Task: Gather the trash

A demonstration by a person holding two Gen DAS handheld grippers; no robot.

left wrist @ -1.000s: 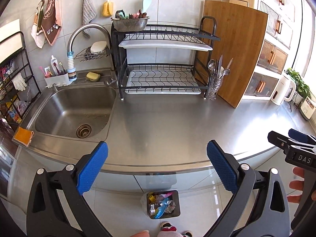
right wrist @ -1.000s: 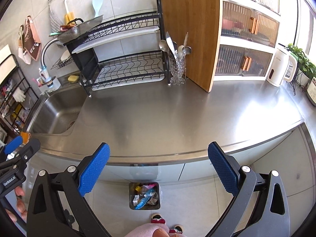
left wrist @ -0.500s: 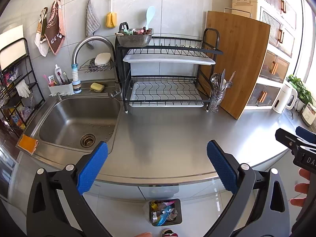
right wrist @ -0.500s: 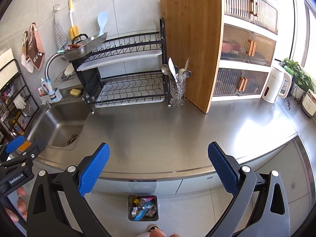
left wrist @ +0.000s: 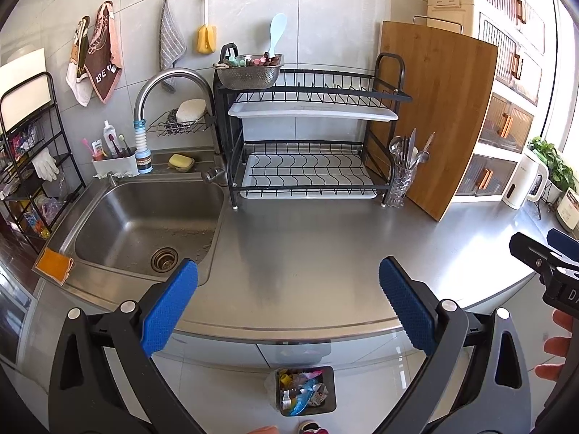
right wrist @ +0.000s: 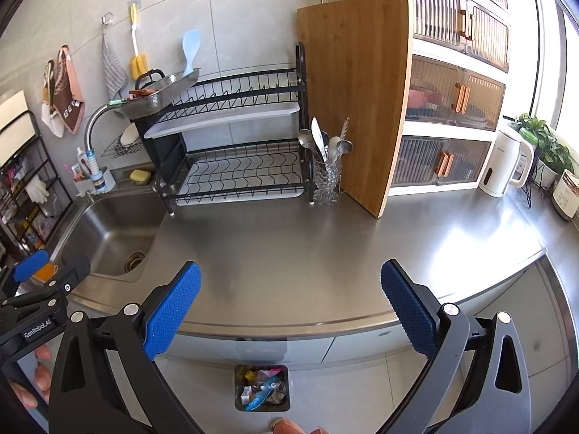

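both the left gripper (left wrist: 288, 291) and the right gripper (right wrist: 291, 291) hang with blue pads wide apart, empty. below, the small dark floor bin (right wrist: 262, 387) brims with colourful wrappers; more could spill. beyond, the bare steel countertop (right wrist: 325, 238) shows no trash.

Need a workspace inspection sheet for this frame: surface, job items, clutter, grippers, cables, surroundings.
Surface: steel countertop, middle bare, no loose trash seen on it.
Job's things: trash bin on the floor below the counter edge, holding colourful wrappers.
Clutter: dish rack, colander, utensil glass, cutting board leaning upright, kettle, sink with an orange cloth at its corner.
Grippers: left gripper open, empty; right gripper open, empty.
Cables: dark cords behind the kettle.
Surroundings: tiled wall, hanging towels, wire shelf, potted plant.
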